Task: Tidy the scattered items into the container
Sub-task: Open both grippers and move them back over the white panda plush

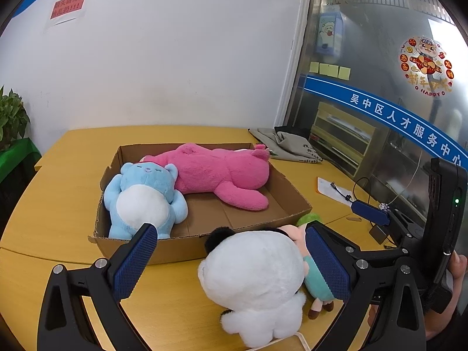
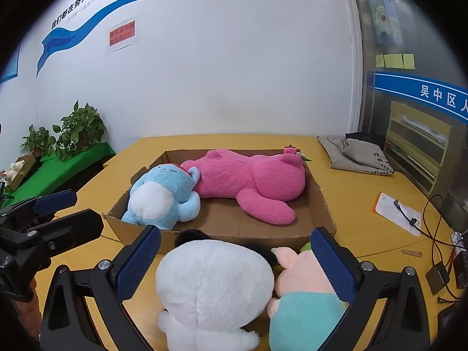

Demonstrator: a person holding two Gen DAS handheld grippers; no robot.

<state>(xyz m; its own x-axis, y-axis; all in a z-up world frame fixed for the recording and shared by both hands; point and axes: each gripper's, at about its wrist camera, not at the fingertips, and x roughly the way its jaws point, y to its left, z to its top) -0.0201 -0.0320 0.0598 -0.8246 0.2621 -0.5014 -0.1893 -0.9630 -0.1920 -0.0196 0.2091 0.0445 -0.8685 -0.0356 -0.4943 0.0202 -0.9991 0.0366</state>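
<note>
Left gripper [image 1: 231, 259] — jaws wide apart, blue pads flanking the panda [image 1: 254, 286] without pressing it. The right pad sits just beside the small doll [image 1: 317, 289] in teal, which lies against the panda's side. Nothing clamped.

Right gripper [image 2: 237, 259] — jaws also spread wide, panda [image 2: 213, 289] and doll [image 2: 304, 301] both between the pads; the doll's pink head is just beside the right pad. Cannot tell if pad and doll touch. No grip closed on either.

Both toys lie on the table [image 1: 52, 204], right against the near wall of the box [image 1: 181, 248], outside it.

Inside the box [image 2: 318, 204]: blue bear [image 2: 163, 196] in the left near corner, pink bear [image 2: 251, 184] stretched along the far wall, one leg reaching toward the middle. Bare cardboard floor shows at the right near part — open room there.

Table's right side: cables [image 2: 435, 234], a white card [image 2: 397, 213], a grey bag [image 2: 354, 155] at the far corner. Left side of the table is bare wood.
</note>
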